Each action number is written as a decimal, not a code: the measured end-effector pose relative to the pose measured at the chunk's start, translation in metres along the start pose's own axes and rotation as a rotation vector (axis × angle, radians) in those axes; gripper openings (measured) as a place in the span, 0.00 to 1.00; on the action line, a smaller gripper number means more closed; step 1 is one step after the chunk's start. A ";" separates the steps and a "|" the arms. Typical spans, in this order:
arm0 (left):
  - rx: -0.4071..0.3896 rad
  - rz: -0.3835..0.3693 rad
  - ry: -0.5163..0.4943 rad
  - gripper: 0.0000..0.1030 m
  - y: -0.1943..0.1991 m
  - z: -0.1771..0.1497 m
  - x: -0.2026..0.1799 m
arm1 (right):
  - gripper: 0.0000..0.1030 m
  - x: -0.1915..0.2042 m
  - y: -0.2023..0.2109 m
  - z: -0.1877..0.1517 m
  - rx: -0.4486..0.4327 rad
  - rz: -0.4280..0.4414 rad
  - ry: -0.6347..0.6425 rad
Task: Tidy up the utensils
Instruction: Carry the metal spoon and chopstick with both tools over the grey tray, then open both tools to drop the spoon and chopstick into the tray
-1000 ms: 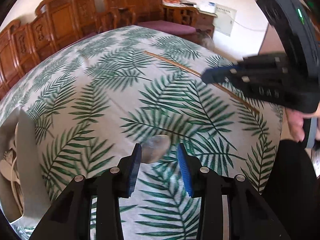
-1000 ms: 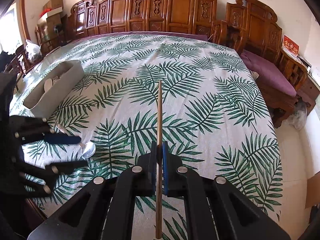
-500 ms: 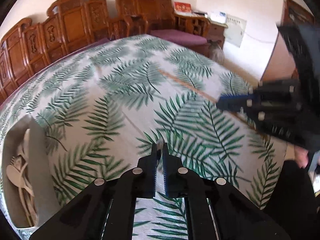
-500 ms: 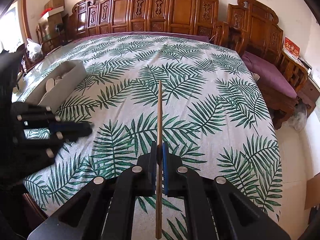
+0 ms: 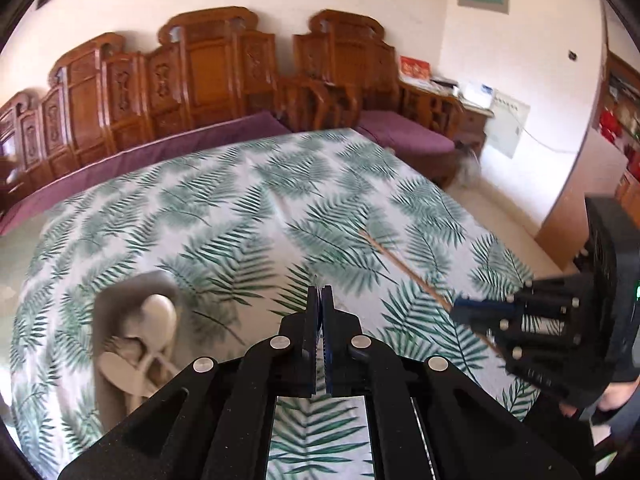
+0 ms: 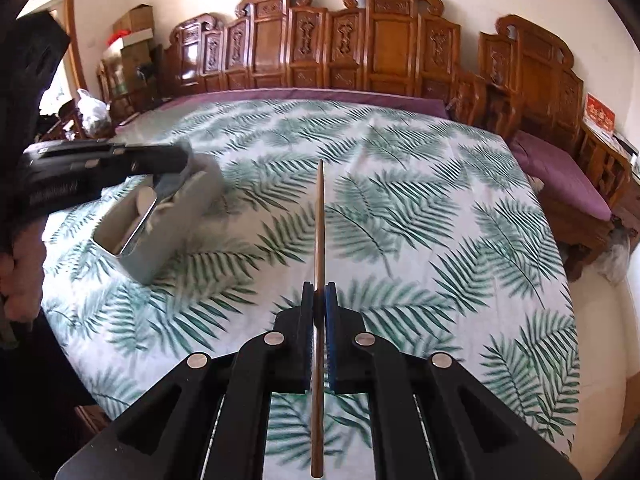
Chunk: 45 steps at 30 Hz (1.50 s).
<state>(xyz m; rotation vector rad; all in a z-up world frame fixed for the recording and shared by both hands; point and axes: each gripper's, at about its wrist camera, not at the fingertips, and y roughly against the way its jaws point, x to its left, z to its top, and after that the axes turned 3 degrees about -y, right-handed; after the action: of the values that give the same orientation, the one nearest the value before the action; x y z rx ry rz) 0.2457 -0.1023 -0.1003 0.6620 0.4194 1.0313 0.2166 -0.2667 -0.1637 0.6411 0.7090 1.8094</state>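
Chopstick [image 6: 319,220] is clamped lengthwise in my right tool [image 6: 319,300], tip forward, I judge for slotting in; my left tool [image 5: 321,300] is pinched fully together, contents unclear; the utensil caddy [image 5: 106,320] sits down-left of it on the desk [image 5: 240,208].

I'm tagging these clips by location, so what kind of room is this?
Most likely a home living or dining room: carved wooden benches with purple cushions line the wall behind a table under a palm-leaf tablecloth.
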 end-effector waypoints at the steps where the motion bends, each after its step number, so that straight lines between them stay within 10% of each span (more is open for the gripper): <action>1: -0.005 0.011 0.008 0.01 0.004 0.002 0.005 | 0.06 0.004 0.000 0.003 -0.005 0.007 0.002; 24: 0.069 0.037 0.311 0.01 -0.004 -0.015 0.137 | 0.06 0.085 -0.022 0.043 -0.039 0.137 0.047; 45: 0.154 0.095 0.326 0.03 -0.048 -0.026 0.169 | 0.06 0.108 -0.045 0.055 -0.032 0.200 0.035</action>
<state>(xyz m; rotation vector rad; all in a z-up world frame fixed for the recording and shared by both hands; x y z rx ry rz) 0.3387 0.0384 -0.1547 0.6566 0.7633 1.2105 0.2497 -0.1430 -0.1488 0.6804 0.6569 2.0162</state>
